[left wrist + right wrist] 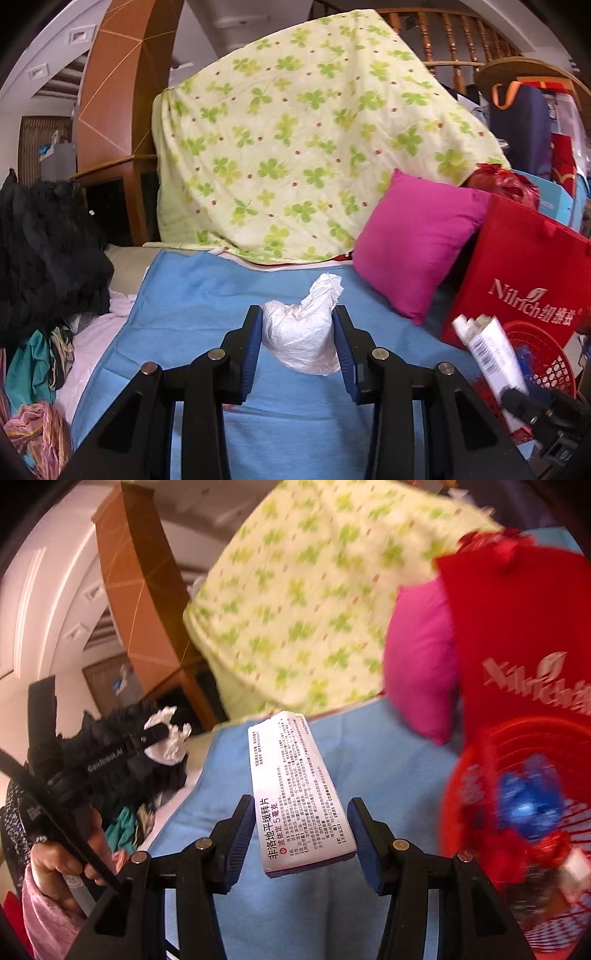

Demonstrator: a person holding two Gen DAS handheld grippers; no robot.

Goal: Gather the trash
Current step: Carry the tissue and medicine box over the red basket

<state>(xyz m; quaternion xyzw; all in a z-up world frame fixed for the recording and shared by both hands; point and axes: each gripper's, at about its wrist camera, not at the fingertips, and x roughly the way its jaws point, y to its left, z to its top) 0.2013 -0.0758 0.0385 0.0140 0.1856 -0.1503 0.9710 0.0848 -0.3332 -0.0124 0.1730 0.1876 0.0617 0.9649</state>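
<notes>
My left gripper (298, 325) is shut on a crumpled white plastic bag (301, 338) and holds it above the blue blanket (192, 295). It shows from the right wrist view too, as white paper-like trash (168, 738) in the left gripper (159, 734). My right gripper (301, 823) is shut on a white medicine box (295, 794) with printed text. The box also shows in the left wrist view (487, 350) at the right. A red plastic basket (476, 775) with trash inside sits just right of the box; it shows in the left wrist view (554, 365).
A red Nilrich tote bag (517, 273) and a pink cushion (417, 240) stand behind the basket. A clover-print sheet (295, 140) drapes over something at the back. Black clothing (44, 251) and other garments (33, 365) pile at the left.
</notes>
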